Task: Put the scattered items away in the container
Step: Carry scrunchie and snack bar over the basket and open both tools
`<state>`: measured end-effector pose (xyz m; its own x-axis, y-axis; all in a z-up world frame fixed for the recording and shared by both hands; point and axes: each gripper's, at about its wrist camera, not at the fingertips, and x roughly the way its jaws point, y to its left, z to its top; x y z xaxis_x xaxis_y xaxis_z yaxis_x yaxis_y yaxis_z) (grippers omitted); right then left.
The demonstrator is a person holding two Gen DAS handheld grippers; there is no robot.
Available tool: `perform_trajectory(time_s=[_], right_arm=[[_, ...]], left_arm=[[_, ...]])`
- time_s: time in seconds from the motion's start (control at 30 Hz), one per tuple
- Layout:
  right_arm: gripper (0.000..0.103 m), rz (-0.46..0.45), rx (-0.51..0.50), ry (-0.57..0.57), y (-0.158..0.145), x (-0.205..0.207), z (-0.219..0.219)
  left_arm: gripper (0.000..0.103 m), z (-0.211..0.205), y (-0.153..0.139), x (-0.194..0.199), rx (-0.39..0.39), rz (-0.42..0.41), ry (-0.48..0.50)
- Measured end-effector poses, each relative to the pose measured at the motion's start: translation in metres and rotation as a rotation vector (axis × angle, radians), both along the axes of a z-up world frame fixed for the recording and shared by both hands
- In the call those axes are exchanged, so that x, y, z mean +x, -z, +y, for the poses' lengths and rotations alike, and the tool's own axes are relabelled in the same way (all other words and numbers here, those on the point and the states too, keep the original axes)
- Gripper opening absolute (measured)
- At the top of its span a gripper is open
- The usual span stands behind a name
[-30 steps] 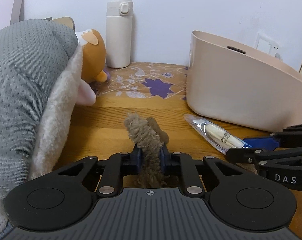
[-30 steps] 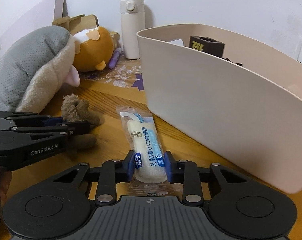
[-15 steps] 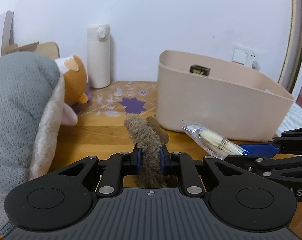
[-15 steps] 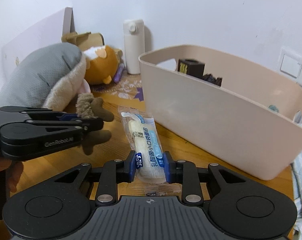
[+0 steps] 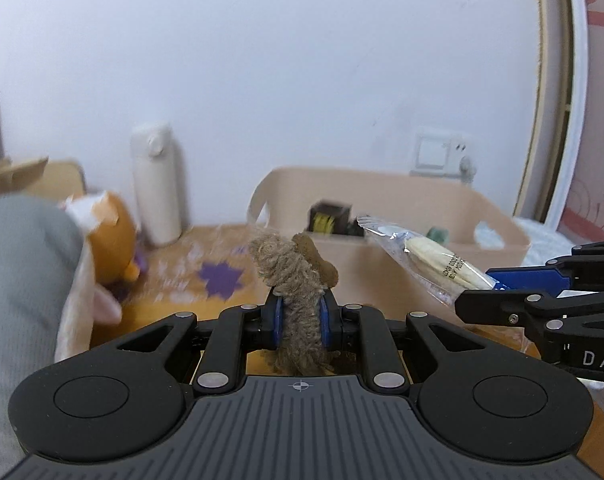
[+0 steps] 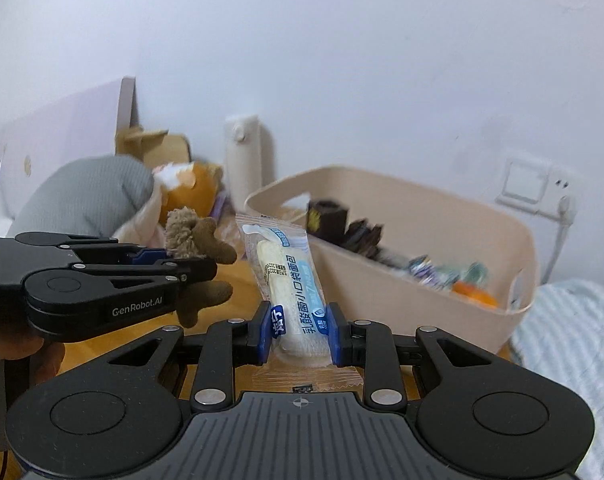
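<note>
Both wrist views are motion-blurred toward the back, so the contents of the beige plastic tub container (image 6: 454, 240) read only as a dark box, some small wrappers and an orange item, none identifiable in detail; the tub's right end is partly cut by the striped blue-and-white bedding (image 6: 570, 340) in the right wrist view. The large grey plush with cream underside (image 5: 26, 280) runs off the left edge of the left wrist view and hides part of the orange-and-white plush toy (image 5: 112, 232) behind it. The left gripper (image 5: 300, 318) is clamped on the small brown woolly plush toy (image 5: 290, 276), whose lower part drops out of sight behind the gripper body; the toy's head and one limb stick up above the blue pads, clear of the wooden counter (image 5: 174, 300). The right gripper (image 6: 300, 332) is closed on the clear-wrapped white bread roll packet with blue print (image 6: 288, 276), gripped near its lower end, the upper end tilting up and forward. Both held items sit in front of the tub's near wall, outside it and short of its rim. A white cylindrical flask (image 6: 244, 160) stands upright against the wall, left of the tub. A hand behind the left gripper is dark and barely discernible
</note>
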<state>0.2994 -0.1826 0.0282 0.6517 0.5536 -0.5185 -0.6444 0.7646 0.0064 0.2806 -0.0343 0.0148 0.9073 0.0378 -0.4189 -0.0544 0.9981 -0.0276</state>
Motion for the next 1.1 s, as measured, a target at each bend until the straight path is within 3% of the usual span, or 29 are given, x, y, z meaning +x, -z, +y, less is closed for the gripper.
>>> perform_trajectory(time_s=[0.33, 0.67, 0.8, 1.1], right_arm=[[0.025, -0.060, 0.054, 0.103, -0.035, 0.027, -0.026], [0.025, -0.076, 0.061, 0.235, -0.042, 0.073, -0.041], [0.025, -0.049, 0.044, 0.281, -0.034, 0.100, -0.042], [0.025, 0.036, -0.005, 0.335, 0.005, 0.141, -0.037]], left_arm=[[0.017, -0.028, -0.043, 0.034, 0.077, -0.092, 0.036], [0.018, -0.062, -0.046, 0.086, 0.108, -0.120, 0.068], [0.018, -0.068, -0.035, 0.118, 0.110, -0.081, 0.051], [0.020, -0.048, -0.003, 0.170, 0.029, 0.088, 0.018]])
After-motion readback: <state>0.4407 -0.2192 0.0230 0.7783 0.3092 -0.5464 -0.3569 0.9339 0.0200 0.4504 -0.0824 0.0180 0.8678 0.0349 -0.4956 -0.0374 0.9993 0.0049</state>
